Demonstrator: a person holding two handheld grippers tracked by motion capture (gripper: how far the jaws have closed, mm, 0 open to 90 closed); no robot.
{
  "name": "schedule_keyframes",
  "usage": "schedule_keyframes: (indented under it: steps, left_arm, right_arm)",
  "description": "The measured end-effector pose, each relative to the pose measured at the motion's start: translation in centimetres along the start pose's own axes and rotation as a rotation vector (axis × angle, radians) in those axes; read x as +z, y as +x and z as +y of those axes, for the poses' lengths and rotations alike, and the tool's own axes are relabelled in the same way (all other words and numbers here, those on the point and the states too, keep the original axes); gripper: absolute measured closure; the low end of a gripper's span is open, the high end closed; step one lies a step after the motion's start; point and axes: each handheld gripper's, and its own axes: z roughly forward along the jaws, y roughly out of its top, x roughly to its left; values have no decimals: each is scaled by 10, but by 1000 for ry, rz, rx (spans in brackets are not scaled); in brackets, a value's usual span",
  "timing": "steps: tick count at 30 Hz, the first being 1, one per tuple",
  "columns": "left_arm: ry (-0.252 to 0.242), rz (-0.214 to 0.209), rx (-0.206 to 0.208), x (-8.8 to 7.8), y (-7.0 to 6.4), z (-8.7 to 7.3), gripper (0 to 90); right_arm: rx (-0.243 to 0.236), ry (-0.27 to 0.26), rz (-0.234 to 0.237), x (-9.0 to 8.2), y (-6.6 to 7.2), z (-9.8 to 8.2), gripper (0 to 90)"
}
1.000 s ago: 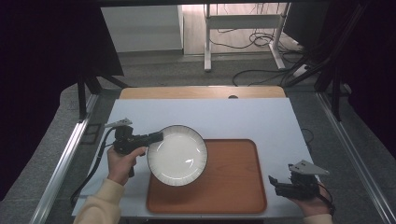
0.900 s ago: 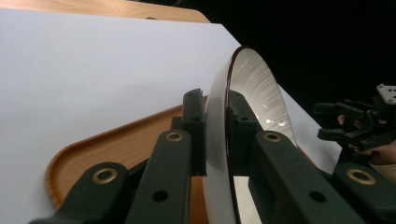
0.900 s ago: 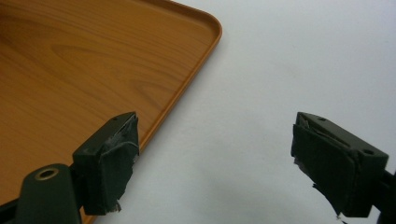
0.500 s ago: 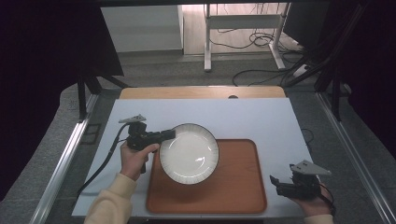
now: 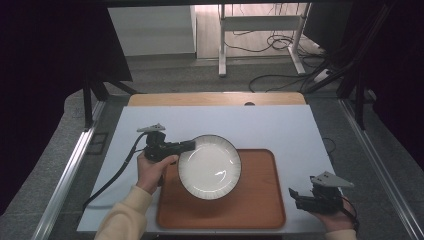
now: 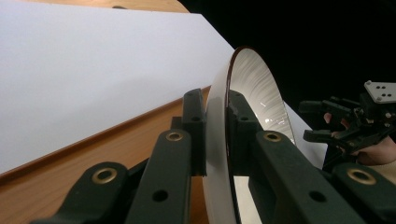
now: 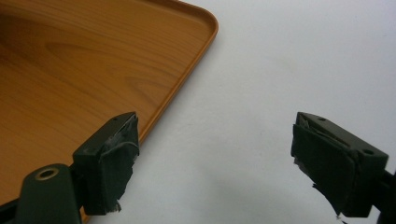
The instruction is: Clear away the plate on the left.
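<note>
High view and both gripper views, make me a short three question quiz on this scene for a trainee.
1. True or false: the left hand-held gripper is shut on the rim of the white plate.
2. What lies under the plate? A) a wooden tray B) a metal rack C) a cloth
3. How do the jaws of the right hand-held gripper stand?

Key:
1. True; its pads clamp the plate's edge.
2. A, the wooden tray.
3. Wide apart, with nothing between them, over the white table beside the tray's corner.

Black grippers, cream sleeve (image 5: 122, 220)
</note>
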Motion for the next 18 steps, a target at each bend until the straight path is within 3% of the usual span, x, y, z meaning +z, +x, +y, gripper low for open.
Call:
schedule_keyframes:
  steps: [18]
  left_arm:
    - [52, -31, -47, 28, 4, -8, 810]
  right_arm:
    - [-1, -2, -1, 0, 0, 0, 157]
